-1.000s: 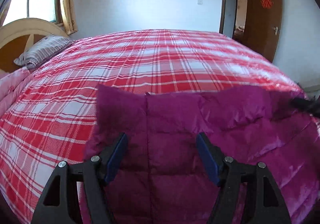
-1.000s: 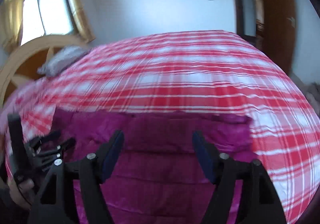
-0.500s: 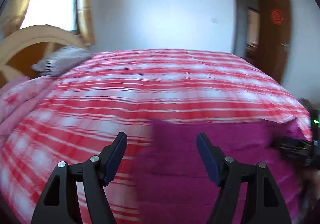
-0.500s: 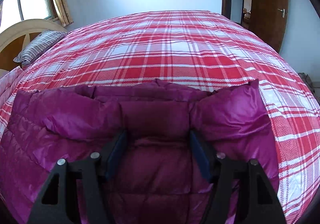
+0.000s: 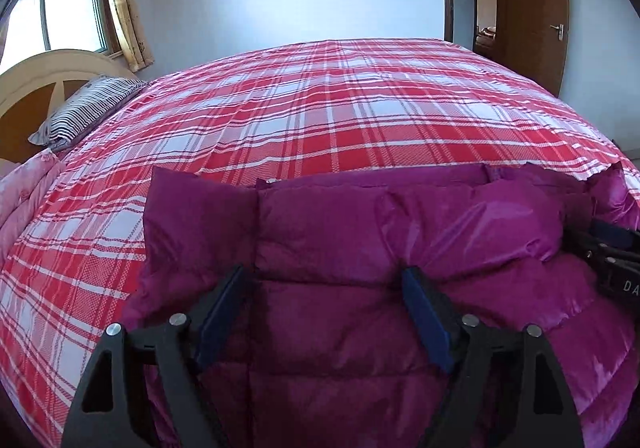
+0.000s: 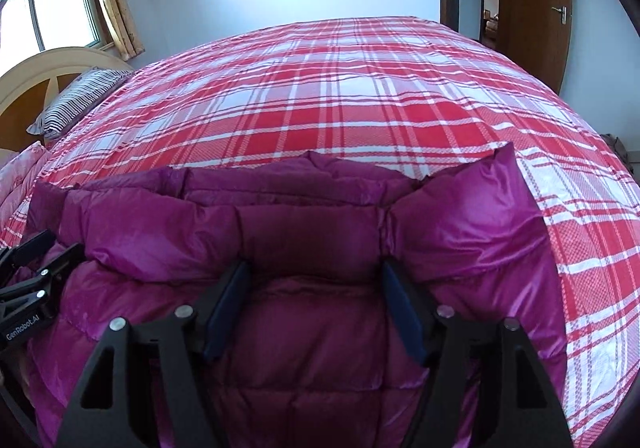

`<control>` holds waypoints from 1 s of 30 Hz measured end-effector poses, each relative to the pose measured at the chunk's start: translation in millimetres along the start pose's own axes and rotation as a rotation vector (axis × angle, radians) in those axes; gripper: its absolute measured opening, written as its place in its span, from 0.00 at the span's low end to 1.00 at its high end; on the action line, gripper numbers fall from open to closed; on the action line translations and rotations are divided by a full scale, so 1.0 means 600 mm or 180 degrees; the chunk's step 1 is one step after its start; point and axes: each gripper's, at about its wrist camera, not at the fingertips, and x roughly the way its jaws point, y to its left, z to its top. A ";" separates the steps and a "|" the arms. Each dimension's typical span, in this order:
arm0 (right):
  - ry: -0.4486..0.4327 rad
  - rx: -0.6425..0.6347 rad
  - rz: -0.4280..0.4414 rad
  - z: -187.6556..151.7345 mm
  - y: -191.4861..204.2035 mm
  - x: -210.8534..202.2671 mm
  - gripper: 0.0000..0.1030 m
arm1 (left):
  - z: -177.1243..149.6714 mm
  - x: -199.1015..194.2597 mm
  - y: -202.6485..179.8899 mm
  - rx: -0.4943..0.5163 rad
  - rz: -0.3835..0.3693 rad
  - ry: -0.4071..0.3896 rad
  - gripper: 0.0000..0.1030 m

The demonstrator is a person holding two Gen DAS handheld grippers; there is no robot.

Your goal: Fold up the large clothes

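Note:
A magenta quilted down jacket (image 5: 340, 232) lies on the near part of the bed, and it also shows in the right wrist view (image 6: 312, 232). My left gripper (image 5: 326, 280) is open, its fingers straddling the jacket's left part and low over the fabric. My right gripper (image 6: 314, 272) is open over the jacket's right part, its fingers apart with puffy fabric between them. The right gripper's body (image 5: 612, 256) shows at the left wrist view's right edge. The left gripper's body (image 6: 28, 288) shows at the right wrist view's left edge.
The bed has a red and white plaid cover (image 5: 340, 120). A striped pillow (image 5: 84, 108) lies by the wooden headboard (image 5: 36, 76) at the left. A window (image 5: 68, 8) is behind it. A brown door (image 5: 532, 4) stands open at the right.
The left gripper swung back from the jacket's left edge and lowered over the fabric. The right gripper stayed low over the jacket's right part. Both stayed open.

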 end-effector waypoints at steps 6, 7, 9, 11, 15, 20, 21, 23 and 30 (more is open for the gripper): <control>0.0009 0.0016 0.0023 0.000 -0.001 0.003 0.71 | -0.008 0.014 0.007 -0.0097 -0.0026 0.0074 0.85; 0.0011 0.0013 0.0018 -0.001 -0.001 0.004 0.71 | -0.008 0.017 0.009 -0.0104 -0.0025 0.0095 0.86; 0.0019 -0.0007 -0.0017 -0.001 0.002 0.005 0.72 | -0.009 0.020 0.008 -0.0110 -0.0006 0.0114 0.87; 0.0041 -0.0042 -0.0065 -0.001 0.007 0.009 0.72 | -0.010 0.025 0.007 -0.0125 0.0008 0.0133 0.88; 0.0080 -0.0085 -0.0126 0.001 0.012 0.012 0.74 | -0.011 0.035 0.011 -0.0177 -0.0012 0.0197 0.91; -0.0042 0.0022 -0.0212 0.014 0.026 -0.021 0.72 | -0.013 0.035 0.013 -0.0212 -0.0020 0.0193 0.92; -0.0112 0.0061 -0.0169 0.017 0.035 -0.032 0.73 | -0.014 0.035 0.014 -0.0216 -0.0023 0.0193 0.92; -0.0199 0.0026 -0.0074 0.021 0.061 -0.046 0.73 | -0.014 0.035 0.015 -0.0225 -0.0028 0.0195 0.92; -0.0072 0.0048 -0.0094 0.008 0.078 0.009 0.72 | -0.013 0.037 0.021 -0.0291 -0.0062 0.0215 0.92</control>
